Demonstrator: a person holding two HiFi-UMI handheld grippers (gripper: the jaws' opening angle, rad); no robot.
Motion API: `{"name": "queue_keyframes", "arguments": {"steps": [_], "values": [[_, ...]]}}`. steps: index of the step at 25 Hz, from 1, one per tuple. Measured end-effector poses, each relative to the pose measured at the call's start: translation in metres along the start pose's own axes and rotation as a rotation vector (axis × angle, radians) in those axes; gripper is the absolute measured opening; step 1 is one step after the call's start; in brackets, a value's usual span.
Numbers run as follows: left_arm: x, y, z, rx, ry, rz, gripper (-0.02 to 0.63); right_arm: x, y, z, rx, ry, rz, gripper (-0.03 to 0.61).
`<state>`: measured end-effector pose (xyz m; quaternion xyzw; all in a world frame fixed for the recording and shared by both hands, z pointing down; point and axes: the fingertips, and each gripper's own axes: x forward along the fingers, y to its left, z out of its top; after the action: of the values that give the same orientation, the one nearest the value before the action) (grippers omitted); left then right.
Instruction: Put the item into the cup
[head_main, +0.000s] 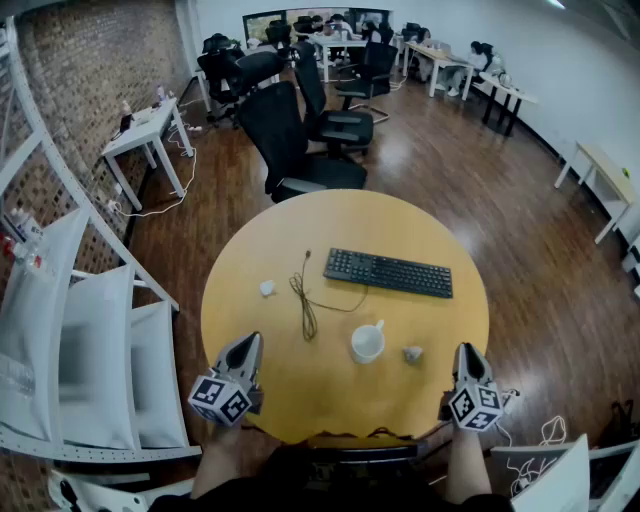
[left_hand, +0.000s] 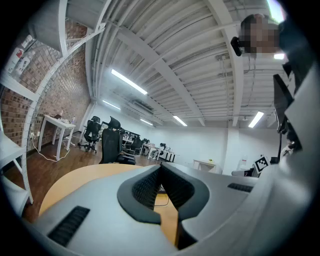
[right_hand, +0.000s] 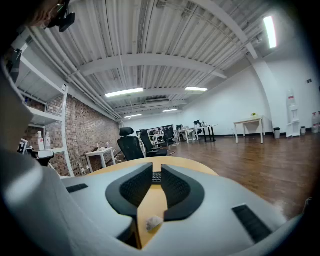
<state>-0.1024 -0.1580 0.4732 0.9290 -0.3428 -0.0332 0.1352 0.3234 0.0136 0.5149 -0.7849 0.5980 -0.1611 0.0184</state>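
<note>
Fingers (right_hand: 132, 191) frame the item (right_hand: 152, 222); head view alone shows cup (head_main: 368, 342)

We see a white cup (head_main: 367, 343) standing upright on the round desk (head_main: 300, 400), mouth open and handle turned away from us. A small, crumpled, pale item (head_main: 412, 353) lies just right of it, not touching.

In front of me is a round yellow counter (head_main: 290, 395). A black keyboard (head_main: 388, 272) lies on it, with a thin black cord (head_main: 305, 300) just beside it. Black chairs (head_main: 300, 150) stand behind the counter. White shelves (head_main: 95, 350) are on my left, by a brick wall (head_main: 90, 60).
</note>
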Motion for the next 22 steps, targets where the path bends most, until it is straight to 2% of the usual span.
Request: {"name": "queue_keyframes", "arguments": {"steps": [1, 3, 10, 22], "values": [[0.002, 0.0, -0.002, 0.004, 0.006, 0.0, -0.008, 0.004, -0.001, -0.003, -0.001, 0.006, 0.004, 0.076], [0.006, 0.001, -0.005, 0.007, 0.016, 0.001, -0.008, 0.01, -0.001, -0.007, -0.004, 0.022, 0.009, 0.097], [0.012, 0.001, -0.009, 0.007, 0.041, 0.003, -0.008, 0.023, 0.004, -0.018, -0.034, 0.086, 0.025, 0.097], [0.018, 0.005, -0.046, -0.034, 0.137, 0.026, -0.008, 0.062, 0.019, -0.094, -0.173, 0.34, 0.097, 0.097]]}}
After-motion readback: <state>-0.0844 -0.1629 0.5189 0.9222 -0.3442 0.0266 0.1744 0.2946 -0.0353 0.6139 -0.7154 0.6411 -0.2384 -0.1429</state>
